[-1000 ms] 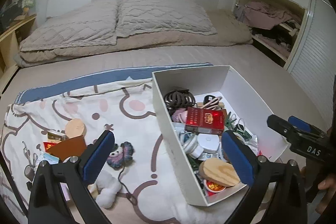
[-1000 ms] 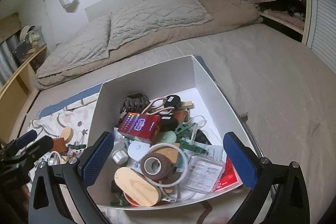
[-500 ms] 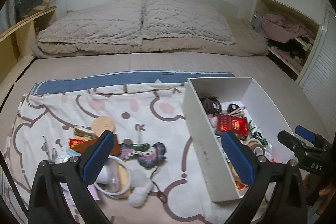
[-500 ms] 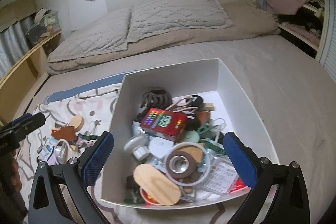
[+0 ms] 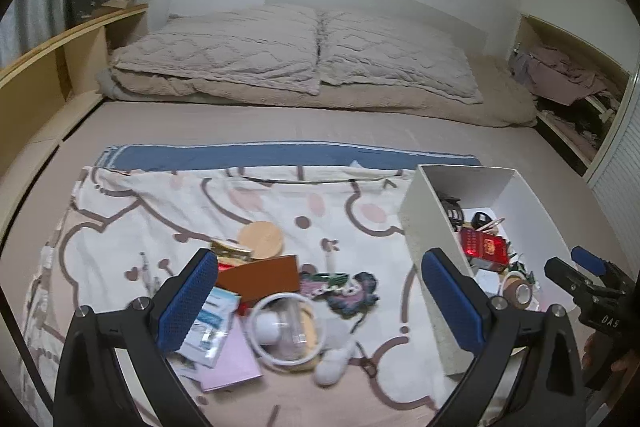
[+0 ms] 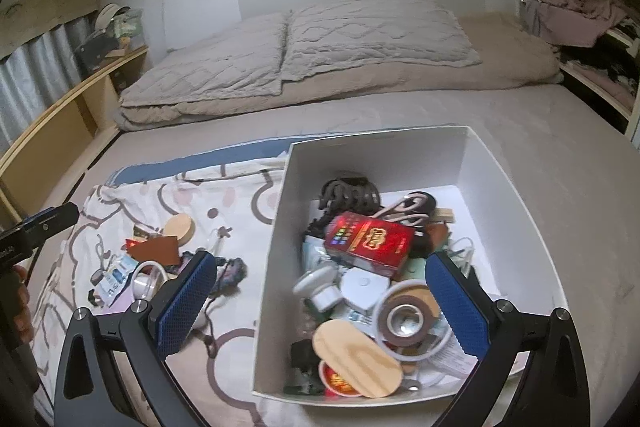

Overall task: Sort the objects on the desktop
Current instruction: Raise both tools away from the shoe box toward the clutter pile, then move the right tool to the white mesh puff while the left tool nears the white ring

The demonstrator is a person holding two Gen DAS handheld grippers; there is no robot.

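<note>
A white box (image 6: pixel 276 227) on the bed holds several small items: a red pack (image 6: pixel 370 239), a tape roll (image 6: pixel 404 319), a wooden oval (image 6: pixel 356 359). It also shows in the left wrist view (image 5: pixel 424 227). Loose items lie on the patterned cloth (image 5: pixel 160 211): a brown card (image 5: pixel 260 277), a wooden disc (image 5: pixel 260 235), a clear round container with a white ring (image 5: pixel 286 323), a pink sheet (image 5: pixel 228 359). My left gripper (image 5: pixel 320 303) is open and empty above these items. My right gripper (image 6: pixel 320 307) is open and empty above the box's left wall.
Two pillows (image 5: pixel 312 47) and a folded duvet lie at the head of the bed. A wooden shelf (image 5: pixel 60 59) runs along the left wall. An open cupboard with clothes (image 5: pixel 568 83) is at the right.
My left gripper has swung left, from over the box to over the loose items on the cloth. My right gripper has shifted slightly left over the box. Both stay open.
</note>
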